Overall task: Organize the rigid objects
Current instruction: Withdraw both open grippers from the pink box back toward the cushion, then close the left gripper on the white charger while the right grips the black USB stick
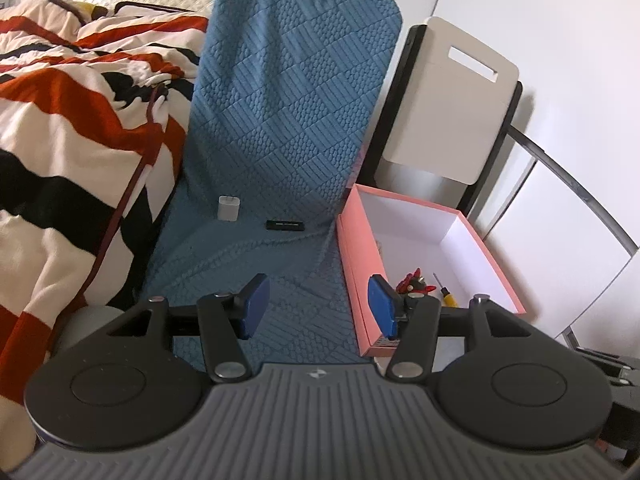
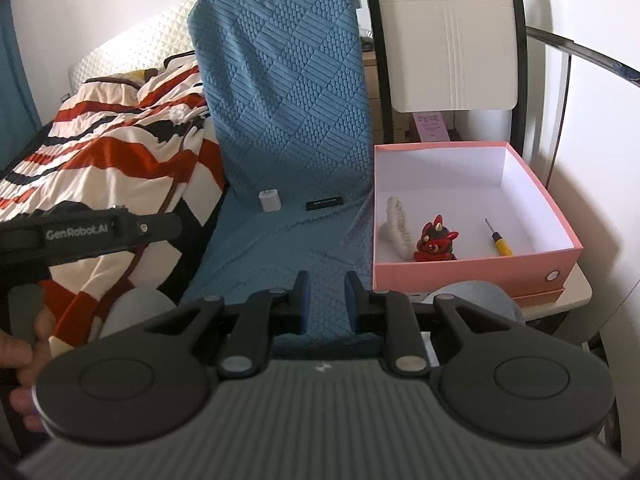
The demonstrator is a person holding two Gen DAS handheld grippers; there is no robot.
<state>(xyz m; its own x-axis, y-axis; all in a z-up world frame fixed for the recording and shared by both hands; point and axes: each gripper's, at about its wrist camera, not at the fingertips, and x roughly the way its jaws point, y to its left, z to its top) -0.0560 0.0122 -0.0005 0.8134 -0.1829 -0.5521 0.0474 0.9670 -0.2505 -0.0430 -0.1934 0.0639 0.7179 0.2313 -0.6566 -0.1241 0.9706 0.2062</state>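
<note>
Box [image 2: 472, 268] already collects three items; left gripper [image 1: 318, 304] gapes empty beside it, right gripper [image 2: 327, 300] nearly closed, empty, charger [image 2: 270, 201] unsorted

"GenRobot.AI", white letters, on black body of left gripper [image 2: 92, 232], seen at left edge of right wrist view. Small pale logo mark on grey ribbed housing of each gripper, unreadable. Pink label [image 2: 431, 126] behind pink box [image 2: 472, 270]: print perhaps there, too blurred.
</note>
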